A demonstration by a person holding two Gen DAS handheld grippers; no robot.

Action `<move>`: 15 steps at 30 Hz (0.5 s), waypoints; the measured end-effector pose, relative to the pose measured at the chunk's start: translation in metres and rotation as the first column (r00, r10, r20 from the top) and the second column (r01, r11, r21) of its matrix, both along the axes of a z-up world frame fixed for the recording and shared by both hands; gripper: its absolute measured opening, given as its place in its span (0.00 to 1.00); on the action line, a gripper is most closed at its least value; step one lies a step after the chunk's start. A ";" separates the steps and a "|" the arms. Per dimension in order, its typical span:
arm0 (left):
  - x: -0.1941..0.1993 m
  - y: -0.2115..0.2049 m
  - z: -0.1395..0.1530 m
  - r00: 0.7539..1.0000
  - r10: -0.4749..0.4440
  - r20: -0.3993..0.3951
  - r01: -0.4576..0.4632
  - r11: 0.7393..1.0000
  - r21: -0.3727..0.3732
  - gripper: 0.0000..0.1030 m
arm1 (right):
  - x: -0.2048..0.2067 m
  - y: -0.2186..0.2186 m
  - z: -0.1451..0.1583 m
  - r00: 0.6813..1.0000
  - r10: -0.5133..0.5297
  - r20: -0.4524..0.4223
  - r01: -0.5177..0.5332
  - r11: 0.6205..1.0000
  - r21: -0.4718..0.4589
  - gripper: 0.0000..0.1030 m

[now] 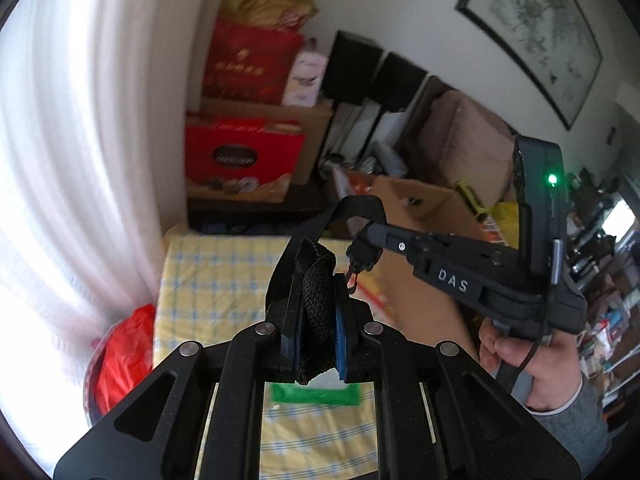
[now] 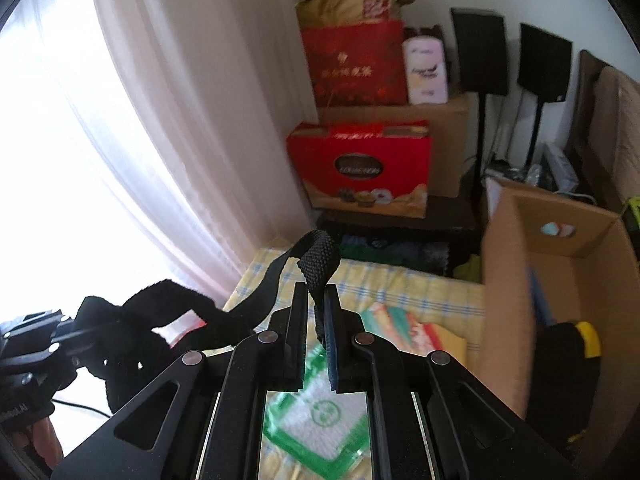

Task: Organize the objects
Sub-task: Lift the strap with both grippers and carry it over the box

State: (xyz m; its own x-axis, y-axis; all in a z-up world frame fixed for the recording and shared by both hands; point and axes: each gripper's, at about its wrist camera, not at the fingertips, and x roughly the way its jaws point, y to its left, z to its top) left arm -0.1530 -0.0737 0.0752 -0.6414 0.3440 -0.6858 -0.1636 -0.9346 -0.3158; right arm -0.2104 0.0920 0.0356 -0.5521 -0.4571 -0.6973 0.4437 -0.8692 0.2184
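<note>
The jaws of the left gripper (image 1: 316, 312) are clamped on a bunched fold of the black woven nylon strap (image 1: 316, 300); the jaws of the right gripper (image 2: 316, 320) are clamped on another part of the same strap, which hangs between the two above the yellow checked cloth surface (image 1: 208, 272). To do this step well, both grips should stay firm and level, so the strap's metal clip (image 1: 354, 276) does not swing. Likely destination: the open brown cardboard box (image 2: 520, 264). Count, near to far: one strap, one green-bordered white packet (image 2: 316, 416), one open box, two red gift cartons (image 2: 360, 160), two black speakers (image 2: 480, 52).
</note>
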 end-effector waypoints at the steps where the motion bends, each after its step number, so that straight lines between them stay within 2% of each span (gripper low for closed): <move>1: 0.000 0.007 0.005 1.000 -0.012 -0.006 0.012 1.000 0.001 0.11 | 0.004 0.008 0.007 1.000 -0.008 -0.007 0.008 1.000 -0.002 0.06; 7: -0.005 0.046 0.028 0.996 -0.080 -0.027 0.080 0.996 0.026 0.11 | 0.021 0.055 0.039 0.998 -0.066 -0.022 0.066 0.998 -0.014 0.06; 15: -0.010 0.105 0.039 0.985 -0.174 -0.022 0.174 0.984 0.034 0.11 | 0.043 0.121 0.061 0.987 -0.161 -0.027 0.161 0.987 -0.005 0.06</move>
State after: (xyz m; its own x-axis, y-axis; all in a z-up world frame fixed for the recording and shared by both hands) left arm -0.1634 0.0314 0.1143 -0.5820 0.4756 -0.6596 -0.3289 -0.8795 -0.3440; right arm -0.1679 0.2126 0.0963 -0.6377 -0.3623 -0.6798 0.3035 -0.9293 0.2106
